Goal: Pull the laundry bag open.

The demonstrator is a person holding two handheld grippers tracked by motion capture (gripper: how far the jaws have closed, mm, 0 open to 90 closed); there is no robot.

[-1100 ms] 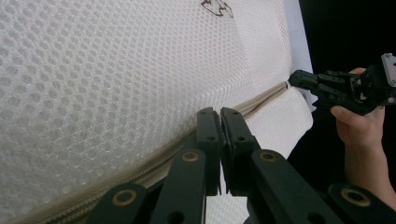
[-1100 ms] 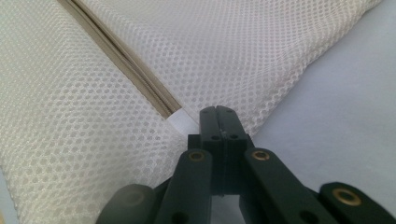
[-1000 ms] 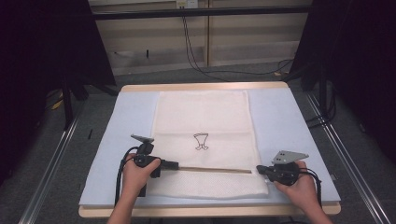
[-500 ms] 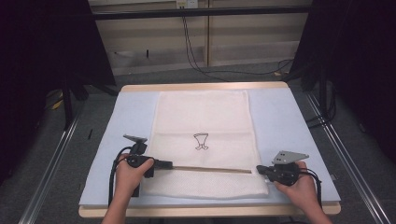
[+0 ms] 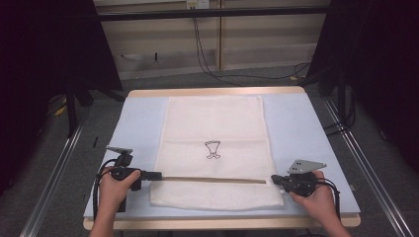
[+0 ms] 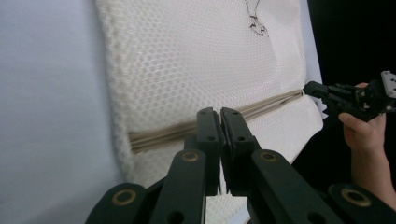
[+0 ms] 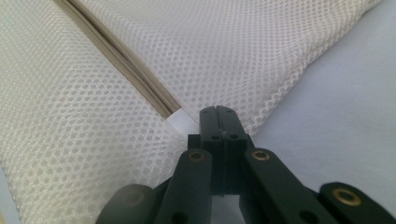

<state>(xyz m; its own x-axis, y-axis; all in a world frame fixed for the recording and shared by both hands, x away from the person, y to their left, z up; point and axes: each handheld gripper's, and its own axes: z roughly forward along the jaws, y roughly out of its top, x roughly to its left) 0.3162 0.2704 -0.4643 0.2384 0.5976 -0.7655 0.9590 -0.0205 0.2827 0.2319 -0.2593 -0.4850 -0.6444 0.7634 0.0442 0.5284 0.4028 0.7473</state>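
**Zipper drawn along mesh bag, both grippers at the seam ends**

Nearest the person, at 7 o'clock on the table (image 5: 296, 113), the left gripper (image 5: 154, 175) has its 2 jaws pressed together at the left end of the zipper (image 5: 212, 179); whether they pinch the slider cannot be told. At 5 o'clock, the right gripper (image 5: 274, 180) has its jaws pressed together on the white tab (image 7: 181, 122) at the zipper's right end, anchoring the mesh bag (image 5: 213, 123). The bag lies flat at table centre, its black printed mark (image 5: 212, 149) toward 12 o'clock. Risk: if the right gripper's pinch on the small tab slips, the bag would likely slide toward 9 o'clock and bunch instead of unzipping. An off-line pull by the left gripper could jam the slider in the mesh.
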